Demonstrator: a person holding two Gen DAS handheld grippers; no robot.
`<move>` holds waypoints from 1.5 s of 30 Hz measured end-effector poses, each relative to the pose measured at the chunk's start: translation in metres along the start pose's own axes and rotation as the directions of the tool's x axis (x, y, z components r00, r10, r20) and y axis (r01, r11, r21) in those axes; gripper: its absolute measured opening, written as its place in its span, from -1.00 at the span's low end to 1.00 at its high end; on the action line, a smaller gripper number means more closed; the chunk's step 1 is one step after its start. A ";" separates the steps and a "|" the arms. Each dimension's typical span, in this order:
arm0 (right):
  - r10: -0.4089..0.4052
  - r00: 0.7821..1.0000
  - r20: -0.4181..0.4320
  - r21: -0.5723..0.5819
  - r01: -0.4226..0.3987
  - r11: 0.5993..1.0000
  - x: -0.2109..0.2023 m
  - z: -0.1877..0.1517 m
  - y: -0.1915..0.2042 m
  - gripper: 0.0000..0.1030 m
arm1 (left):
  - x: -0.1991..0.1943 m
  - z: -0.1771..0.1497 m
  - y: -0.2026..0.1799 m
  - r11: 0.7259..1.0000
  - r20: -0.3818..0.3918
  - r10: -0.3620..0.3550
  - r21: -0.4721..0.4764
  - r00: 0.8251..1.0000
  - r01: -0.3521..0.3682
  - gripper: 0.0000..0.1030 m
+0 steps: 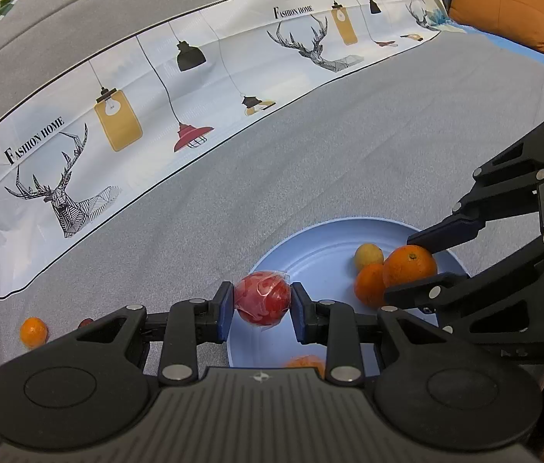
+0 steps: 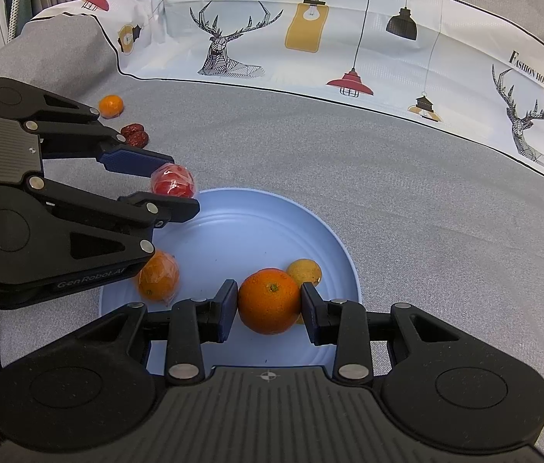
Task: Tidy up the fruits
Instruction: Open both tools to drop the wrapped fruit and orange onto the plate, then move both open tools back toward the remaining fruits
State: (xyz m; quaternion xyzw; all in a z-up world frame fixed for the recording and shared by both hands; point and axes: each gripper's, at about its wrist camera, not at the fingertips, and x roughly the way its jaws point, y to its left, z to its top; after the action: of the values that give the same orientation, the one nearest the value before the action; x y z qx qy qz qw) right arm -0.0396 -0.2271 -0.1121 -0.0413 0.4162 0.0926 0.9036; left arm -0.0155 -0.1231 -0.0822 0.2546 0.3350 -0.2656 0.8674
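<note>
My left gripper is shut on a red fruit in clear wrap, held over the left rim of the light blue plate. In the right wrist view the same red fruit sits between the left gripper's pads. My right gripper is shut on a large orange over the plate; it appears from the side as the right gripper around the orange. A yellow fruit, a smaller orange and a wrapped orange lie on the plate.
A small orange and dark red dates lie on the grey cloth left of the plate. A white printed fabric band curves along the back. An orange cushion sits far right.
</note>
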 end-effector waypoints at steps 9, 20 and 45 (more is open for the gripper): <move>-0.045 0.999 0.025 0.042 0.044 0.998 -0.003 0.003 -0.004 0.02 | -0.010 0.009 0.013 0.997 0.047 -0.001 -0.072 0.999 0.004 -0.06; -0.079 0.994 0.075 0.100 0.071 0.992 -0.008 0.010 -0.010 0.03 | -0.021 0.019 0.075 0.931 0.043 0.140 -0.345 0.989 -0.117 -0.51; 0.114 0.971 0.210 0.167 -0.151 0.974 0.010 0.048 0.032 -0.54 | 0.013 -0.070 0.252 0.375 -0.543 0.203 -0.725 0.815 -0.577 0.01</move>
State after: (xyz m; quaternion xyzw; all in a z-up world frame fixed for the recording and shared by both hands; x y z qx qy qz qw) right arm -0.0038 -0.1869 -0.0887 0.0788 0.3321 0.1182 0.9325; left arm 0.1207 0.0997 -0.0705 -0.1014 0.5042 0.2106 0.8314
